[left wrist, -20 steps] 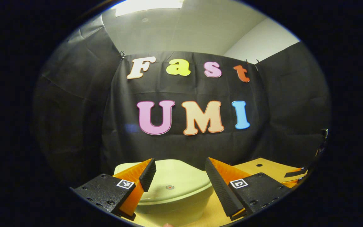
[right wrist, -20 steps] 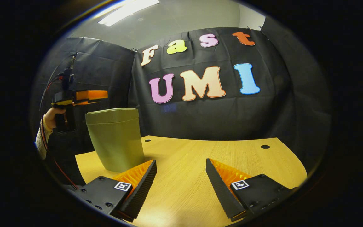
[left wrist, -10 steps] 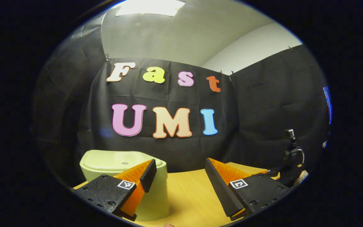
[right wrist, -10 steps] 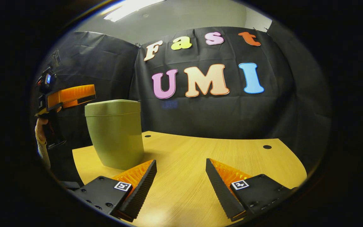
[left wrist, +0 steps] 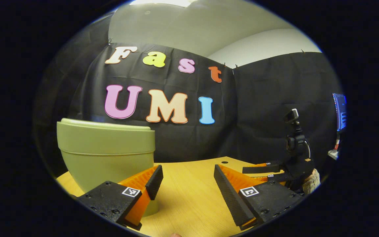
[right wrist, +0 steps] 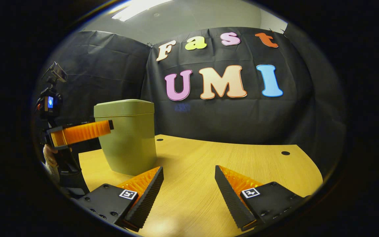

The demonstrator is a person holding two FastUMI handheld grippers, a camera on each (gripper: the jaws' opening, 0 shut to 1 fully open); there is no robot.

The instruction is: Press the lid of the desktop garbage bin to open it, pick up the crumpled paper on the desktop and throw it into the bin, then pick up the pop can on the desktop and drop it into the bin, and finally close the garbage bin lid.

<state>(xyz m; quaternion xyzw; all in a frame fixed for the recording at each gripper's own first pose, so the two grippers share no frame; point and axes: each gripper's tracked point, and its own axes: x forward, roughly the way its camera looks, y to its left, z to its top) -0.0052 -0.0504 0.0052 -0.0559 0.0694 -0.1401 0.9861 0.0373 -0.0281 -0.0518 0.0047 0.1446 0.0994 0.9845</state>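
Now the left gripper (left wrist: 188, 184) has come down from above the bin (left wrist: 107, 149) to hang low beside it, its fingers spread wide with nothing between them. A second ago its camera looked down on the lid (left wrist: 105, 126) and the small red dot at its middle; at this moment it looks level across the desk (left wrist: 189, 204), with the bin's wall just left of its near finger and the lid's edge above eye line. In the right gripper view the same gripper (right wrist: 81, 132) sits at the bin's left flank, about halfway up the wall, where earlier it was level with the lid.

Nearer on the right side, the right gripper (right wrist: 189, 184) hovers over bare wood, also released and empty, well apart from the bin. It has barely shifted over the last second.

Farther off, the bin stands at the left end of the desk with its lid (right wrist: 123, 108) flat and closed. No crumpled paper and no pop can lie on the wood that either camera covers, so I cannot tell where they are.

My reading is that both are probably already inside the bin and the closing press has been made, so the drop away from the lid looks like a retreat at the task's end. It could instead be an aborted opening press; the frames do not settle that.
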